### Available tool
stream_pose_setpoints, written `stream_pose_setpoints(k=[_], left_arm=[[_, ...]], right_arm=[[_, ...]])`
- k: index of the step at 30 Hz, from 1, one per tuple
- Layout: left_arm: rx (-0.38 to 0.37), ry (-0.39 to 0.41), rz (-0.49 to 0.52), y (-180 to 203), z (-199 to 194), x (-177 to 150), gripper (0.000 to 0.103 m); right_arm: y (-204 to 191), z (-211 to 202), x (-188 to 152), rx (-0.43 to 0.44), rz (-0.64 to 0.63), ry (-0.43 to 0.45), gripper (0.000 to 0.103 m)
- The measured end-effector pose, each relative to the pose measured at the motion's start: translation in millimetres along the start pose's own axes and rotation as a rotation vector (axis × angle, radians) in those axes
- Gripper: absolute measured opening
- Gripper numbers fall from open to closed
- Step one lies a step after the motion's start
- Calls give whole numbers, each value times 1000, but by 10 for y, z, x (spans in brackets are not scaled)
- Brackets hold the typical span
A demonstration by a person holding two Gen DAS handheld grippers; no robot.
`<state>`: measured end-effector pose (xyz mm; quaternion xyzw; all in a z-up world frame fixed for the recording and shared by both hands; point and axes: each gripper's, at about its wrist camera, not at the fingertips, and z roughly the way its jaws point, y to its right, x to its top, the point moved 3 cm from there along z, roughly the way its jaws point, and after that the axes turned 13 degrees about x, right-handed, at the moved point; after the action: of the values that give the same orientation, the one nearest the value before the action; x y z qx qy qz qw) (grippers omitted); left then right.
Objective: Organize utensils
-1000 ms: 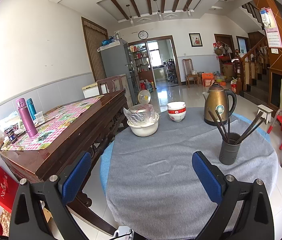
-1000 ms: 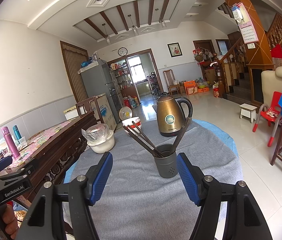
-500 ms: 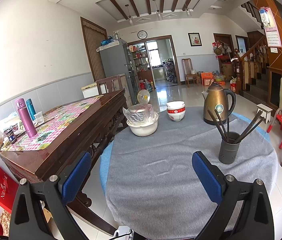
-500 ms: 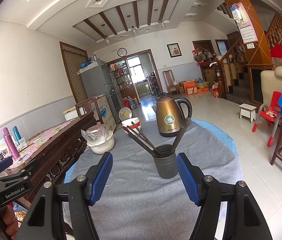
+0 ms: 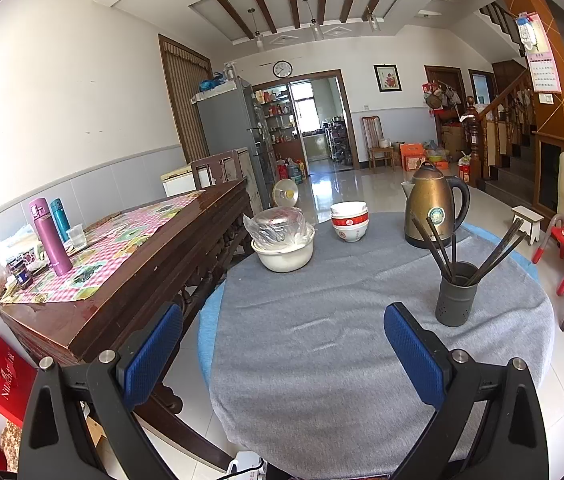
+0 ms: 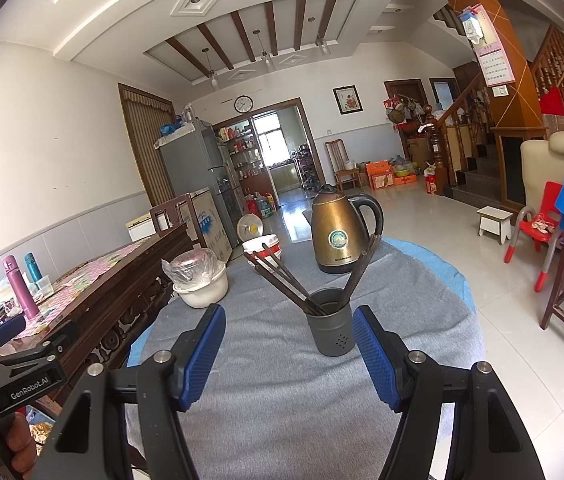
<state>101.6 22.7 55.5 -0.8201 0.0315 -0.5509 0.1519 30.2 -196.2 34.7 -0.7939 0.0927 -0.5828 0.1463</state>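
Change since earlier frame: nothing had moved; both grippers, holder and chopsticks lay as before.
Left gripper (image 5: 282,344): jaws stood wide, nothing between the pads; it hung over the near edge of the round table (image 5: 322,380), holder off to its right.
Right gripper (image 6: 288,350): jaws stood wide and empty; the holder sat just beyond the fingertips, roughly centred in the gap, not touched.
Holder (image 6: 330,322): dark perforated cylinder, upright on the grey cloth, in front of the brass kettle (image 6: 338,236).
Chopsticks (image 6: 282,280): dark sticks fanned in two groups, leaning left and right out of the holder.
Handling, chopsticks: judged light, stiff, thin and smooth, likely to slip or pivot in the pads; best taken at mid-shaft, above the rim.
Handling, holder: judged light and tippable; a sideways pull on a stick might topple it.
Nearby: covered white bowl (image 5: 284,254) and stacked bowls (image 5: 349,222) stood well apart.
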Motion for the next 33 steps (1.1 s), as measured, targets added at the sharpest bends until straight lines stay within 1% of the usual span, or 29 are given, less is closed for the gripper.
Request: stream_pose_setpoints(k=[33], left_arm=[[-6, -2, 6, -19, -3, 12, 100]], right_arm=[[1, -6, 1, -1, 2, 2, 71]])
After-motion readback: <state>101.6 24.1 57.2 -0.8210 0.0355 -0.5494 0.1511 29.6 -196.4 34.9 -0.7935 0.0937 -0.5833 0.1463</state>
